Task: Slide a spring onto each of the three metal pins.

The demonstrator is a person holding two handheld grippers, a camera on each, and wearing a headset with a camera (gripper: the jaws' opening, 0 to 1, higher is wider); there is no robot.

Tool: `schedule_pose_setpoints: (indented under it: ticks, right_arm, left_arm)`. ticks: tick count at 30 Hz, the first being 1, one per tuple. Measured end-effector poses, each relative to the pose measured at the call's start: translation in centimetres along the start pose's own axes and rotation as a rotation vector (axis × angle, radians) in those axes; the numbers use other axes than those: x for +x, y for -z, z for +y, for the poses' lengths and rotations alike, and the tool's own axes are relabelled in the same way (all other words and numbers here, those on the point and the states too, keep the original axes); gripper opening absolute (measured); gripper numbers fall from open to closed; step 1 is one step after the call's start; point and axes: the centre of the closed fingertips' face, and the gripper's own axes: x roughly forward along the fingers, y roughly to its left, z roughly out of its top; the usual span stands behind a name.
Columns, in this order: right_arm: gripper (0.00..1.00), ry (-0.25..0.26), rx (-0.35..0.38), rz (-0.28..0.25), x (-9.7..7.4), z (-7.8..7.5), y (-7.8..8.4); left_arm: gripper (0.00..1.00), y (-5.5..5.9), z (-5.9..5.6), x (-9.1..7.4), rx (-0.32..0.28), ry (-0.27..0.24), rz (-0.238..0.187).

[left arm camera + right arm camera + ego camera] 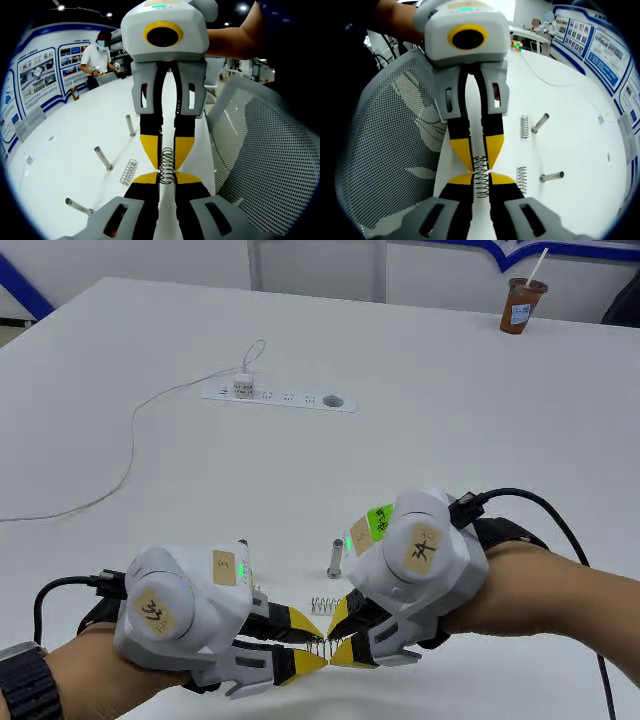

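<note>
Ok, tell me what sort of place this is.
Probably a meeting or demo room in an office or lab: a big white table carrying a power strip, blue-trimmed display boards along the wall, and a mesh office chair beside the table.

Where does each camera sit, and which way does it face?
Head view: on the headset, looking down at the table; forearms, left gripper and right gripper show.
Left gripper view: on the left gripper, facing the right gripper; own jaws below.
Right gripper view: on the right gripper, facing the left gripper; own jaws below.
Both gripper views share the spring between the tips.
</note>
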Motion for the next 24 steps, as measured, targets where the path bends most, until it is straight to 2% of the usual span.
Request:
schedule_pose_setpoints:
  ticks: [16,24]
  right_arm:
    - [0.14,0.000,0.054,0.018,0.1,-0.2,2.1]
    - [0.13,0.010,0.051,0.002,-0.2,-0.3,1.9]
  left_arm:
    - [0.10,-0.7,-0.1,-0.4,-0.005,-0.006,-0.027]
    - [0.11,-0.5,0.0,-0.4,-0.017,-0.007,-0.025]
